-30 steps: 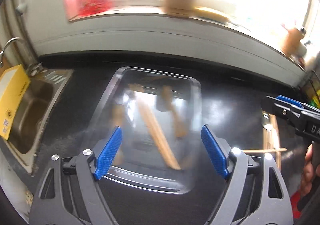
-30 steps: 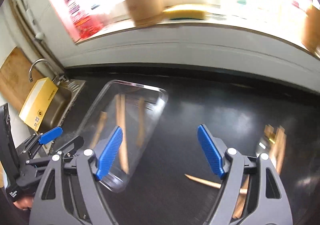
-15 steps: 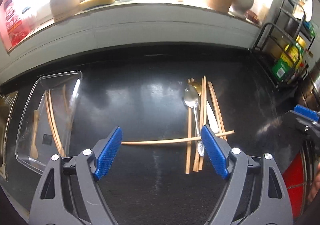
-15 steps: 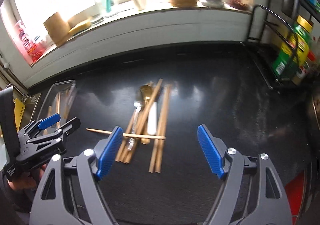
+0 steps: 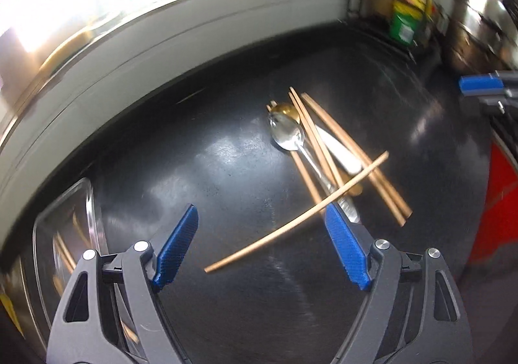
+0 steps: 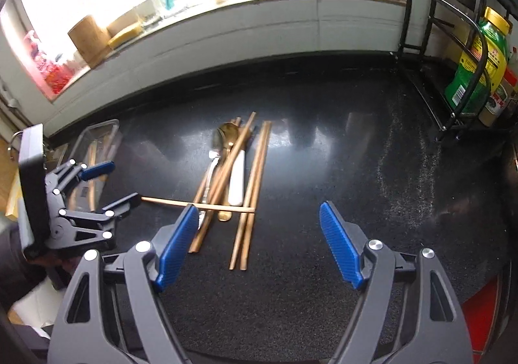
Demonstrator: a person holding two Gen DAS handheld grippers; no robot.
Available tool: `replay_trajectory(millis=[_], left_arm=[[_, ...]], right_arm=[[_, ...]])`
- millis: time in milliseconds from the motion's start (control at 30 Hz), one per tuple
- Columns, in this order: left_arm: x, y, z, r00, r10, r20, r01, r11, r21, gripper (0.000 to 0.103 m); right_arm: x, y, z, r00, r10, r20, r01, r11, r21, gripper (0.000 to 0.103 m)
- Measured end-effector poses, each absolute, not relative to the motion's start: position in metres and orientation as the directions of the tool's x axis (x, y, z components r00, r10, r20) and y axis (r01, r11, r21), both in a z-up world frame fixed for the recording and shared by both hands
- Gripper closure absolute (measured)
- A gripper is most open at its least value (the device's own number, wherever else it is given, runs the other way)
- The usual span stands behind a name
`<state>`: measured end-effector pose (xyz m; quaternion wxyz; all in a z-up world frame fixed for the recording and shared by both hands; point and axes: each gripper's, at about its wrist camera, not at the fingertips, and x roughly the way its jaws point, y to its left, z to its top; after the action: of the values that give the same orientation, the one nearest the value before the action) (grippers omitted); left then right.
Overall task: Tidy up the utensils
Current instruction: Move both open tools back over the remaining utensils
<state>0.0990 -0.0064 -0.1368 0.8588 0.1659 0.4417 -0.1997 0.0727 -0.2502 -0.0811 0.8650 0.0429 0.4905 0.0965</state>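
Note:
A pile of utensils lies on the black counter: several wooden chopsticks [image 6: 255, 182], a silver spoon [image 5: 287, 135], a gold spoon [image 6: 228, 131] and a white-handled knife [image 6: 237, 176]. One loose chopstick [image 5: 296, 213] lies crosswise over the pile. My left gripper [image 5: 262, 247] is open and empty, just in front of that chopstick; it also shows in the right wrist view [image 6: 111, 181]. My right gripper [image 6: 255, 244] is open and empty, near the pile's front end. A clear plastic tray [image 5: 64, 234] holding chopsticks sits at the left.
A white tiled ledge [image 6: 226, 27] with jars and bottles runs along the back. A black wire rack [image 6: 453, 66] with a green-labelled bottle [image 6: 476, 62] stands at the right. Something red [image 5: 498, 202] lies at the counter's right edge.
Both grippers have swung right, away from the tray and toward the utensil pile. My left gripper has come closer to the crosswise chopstick. Both stay open.

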Motion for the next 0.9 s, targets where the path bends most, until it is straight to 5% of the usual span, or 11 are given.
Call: replay_trajectory(millis=[500, 900], left_arm=[[0.116, -0.036, -0.203, 0.359, -0.299, -0.884, 0.851, 0.493, 0.179, 0.025], [0.144, -0.050, -0.215, 0.286, -0.388, -0.877, 0.925, 0.351, 0.146, 0.026]], right_arm=[[0.159, -0.229, -0.154, 0.376, 0.128, -0.918, -0.065, 0.992, 0.112, 0.029], [0.199, -0.221, -0.192, 0.282, 0.075, -0.957, -0.092, 0.994, 0.050, 0.029]])
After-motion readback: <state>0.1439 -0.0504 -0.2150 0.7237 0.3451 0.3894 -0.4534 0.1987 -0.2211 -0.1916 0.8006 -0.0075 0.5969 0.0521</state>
